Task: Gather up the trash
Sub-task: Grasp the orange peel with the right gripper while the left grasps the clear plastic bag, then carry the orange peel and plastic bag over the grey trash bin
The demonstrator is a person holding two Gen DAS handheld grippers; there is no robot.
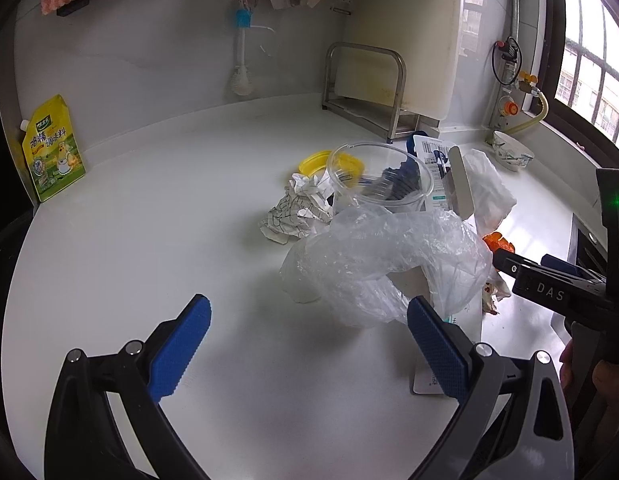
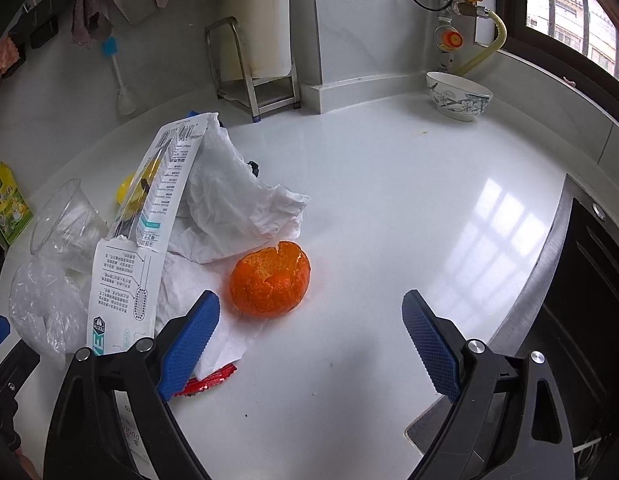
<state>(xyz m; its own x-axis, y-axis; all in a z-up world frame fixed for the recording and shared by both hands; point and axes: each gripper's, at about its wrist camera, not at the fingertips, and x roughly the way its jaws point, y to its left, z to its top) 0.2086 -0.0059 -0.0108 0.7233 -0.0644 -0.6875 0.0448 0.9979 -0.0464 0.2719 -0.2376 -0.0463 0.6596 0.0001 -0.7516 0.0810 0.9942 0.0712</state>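
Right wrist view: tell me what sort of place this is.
Most likely a home kitchen counter. A gas valve with a yellow hose sits by the window, a patterned bowl stands on the white countertop, and a steel rack holds a cutting board against the wall.

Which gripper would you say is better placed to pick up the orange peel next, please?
Probably the right gripper: its jaws are open with the orange peel just ahead. The left gripper faces the clear plastic bag.
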